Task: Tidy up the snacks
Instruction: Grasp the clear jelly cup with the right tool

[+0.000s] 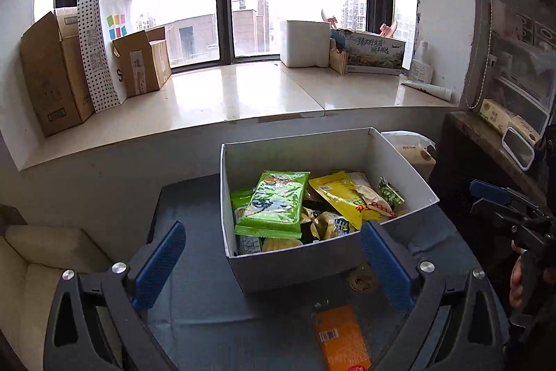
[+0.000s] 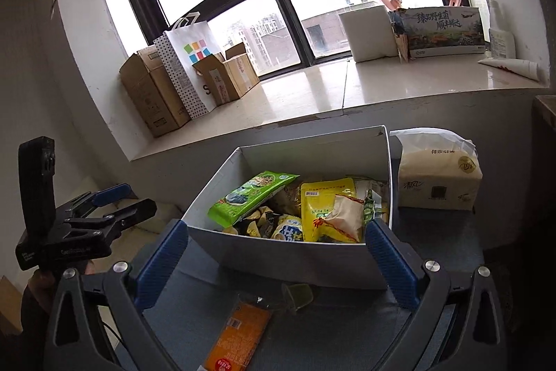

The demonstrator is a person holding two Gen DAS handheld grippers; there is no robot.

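A white cardboard box [image 1: 295,270] [image 2: 299,259] stands on a dark table and holds several snack packets, among them a green packet [image 1: 278,204] [image 2: 250,197] and a yellow packet [image 1: 344,197] [image 2: 326,207]. An orange packet [image 1: 342,339] [image 2: 239,336] lies on the table in front of the box, with a small jelly cup [image 1: 361,280] [image 2: 300,296] beside it. My left gripper [image 1: 274,263] is open and empty, just short of the box. My right gripper [image 2: 278,263] is open and empty, also in front of the box. Each shows at the other view's edge.
A tissue pack [image 2: 438,176] stands right of the box. Behind it runs a windowsill [image 1: 243,93] with cardboard boxes [image 1: 52,75], a paper bag [image 1: 104,51] and a white box [image 1: 305,44]. A cushion [image 1: 45,266] lies at left, a dark shelf [image 1: 486,134] at right.
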